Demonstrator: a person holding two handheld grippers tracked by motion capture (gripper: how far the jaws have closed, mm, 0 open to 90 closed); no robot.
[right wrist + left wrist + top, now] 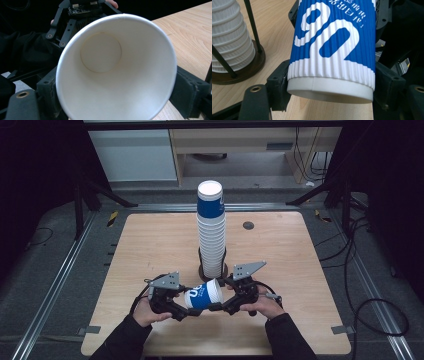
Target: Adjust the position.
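Here the wooden table [150, 250] carries everything, with a tall stack of cups [211, 232] standing upright in a dark wire holder [213, 270] near its middle; the rods of that holder are likely there to keep so tall a column from toppling. Just in front of the holder, close to the person's edge, a single blue and white ribbed paper cup [202, 294] is held on its side above the wood, between the two grippers. The left gripper [186, 310] has its jaws pressed against the cup's narrow base end, one on each side, as the left gripper view shows with the white bottom rim sitting between the two black pads. The right gripper [216, 306] pinches the wider mouth end; its own view looks straight down the empty white inside to the round bottom, with a black jaw snug against each side of the rim. Holding the cup at both ends like this keeps it level and steady, and it looks suited to passing it from one hand to the other, though I cannot say which grip bears the weight. The person's hands wrap the gripper handles, sleeves coming in from the near edge
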